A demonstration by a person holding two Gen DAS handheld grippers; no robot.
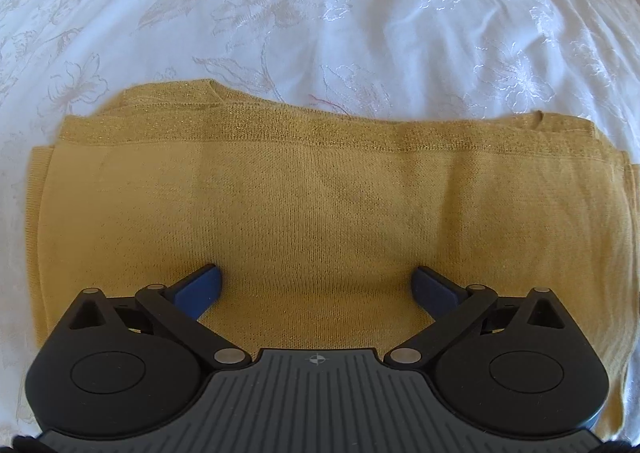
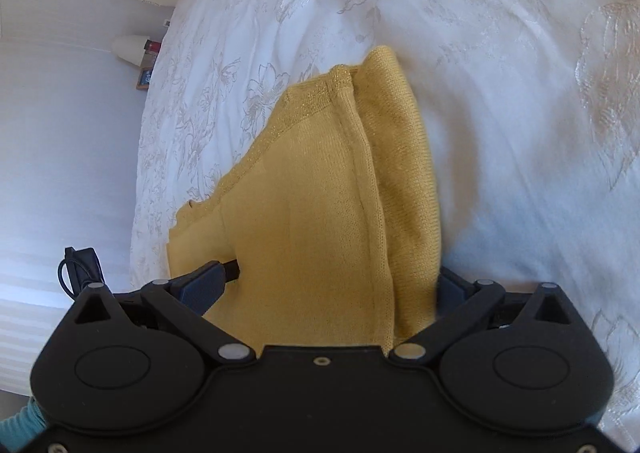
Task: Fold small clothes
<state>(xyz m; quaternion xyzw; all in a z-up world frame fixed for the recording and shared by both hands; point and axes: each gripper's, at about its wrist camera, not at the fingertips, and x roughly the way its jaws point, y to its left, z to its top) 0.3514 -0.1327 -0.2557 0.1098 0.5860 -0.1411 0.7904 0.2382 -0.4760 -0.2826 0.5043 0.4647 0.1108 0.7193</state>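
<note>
The mustard knit garment (image 1: 304, 205) lies on the white embroidered bedspread (image 1: 320, 13), already folded into a broad band, with a glittery ribbed hem along its far edge and layered edges showing at both ends.

In the left wrist view the left gripper (image 1: 318, 281) points steeply down over the garment's near middle. Its blue fingers (image 1: 206, 283) stand spread wide, tips on or just above the knit, with nothing pinched between them.

In the right wrist view the right gripper (image 2: 338, 279) sits at the garment's near end, where a raised fold of the knit runs between its fingers. The left finger (image 2: 208, 277) is clear of the cloth's top. The right one is mostly hidden behind the fold, so I cannot tell whether it is gripping.

The step in hand looks like settling a fold or setting up the next one. To do it well, take both layers together near the corners, lift evenly, and lay edge on edge. The loose knit will likely stretch and slide if pulled from one side.
</note>
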